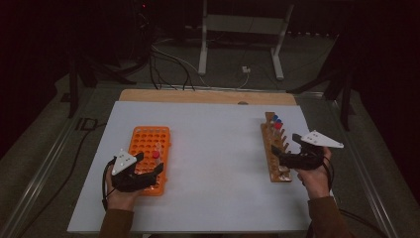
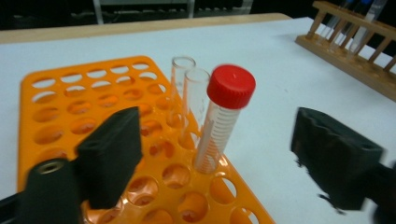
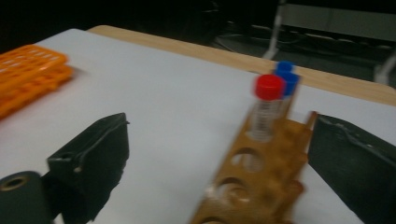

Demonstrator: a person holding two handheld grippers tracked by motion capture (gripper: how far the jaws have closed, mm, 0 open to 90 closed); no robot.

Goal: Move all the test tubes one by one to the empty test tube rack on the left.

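Note:
An orange tube rack (image 1: 148,144) lies on the white table at the left. A red-capped tube (image 2: 224,116) stands in one of its holes, leaning slightly, beside two uncapped clear tubes (image 2: 194,93). My left gripper (image 2: 219,135) is open at the rack's near end, with the red-capped tube between its jaws and both pads clear of it. At the right, a wooden rack (image 3: 261,168) holds a red-capped tube (image 3: 267,102) and blue-capped tubes (image 3: 287,77) at its far end. My right gripper (image 3: 219,135) is open over the near end of the wooden rack (image 1: 270,168), holding nothing.
The white table (image 1: 218,163) has a wooden strip along its far edge. Beyond it are a metal stand's legs (image 1: 203,54) and cables on the floor. Most holes of the orange rack (image 2: 60,102) are unfilled.

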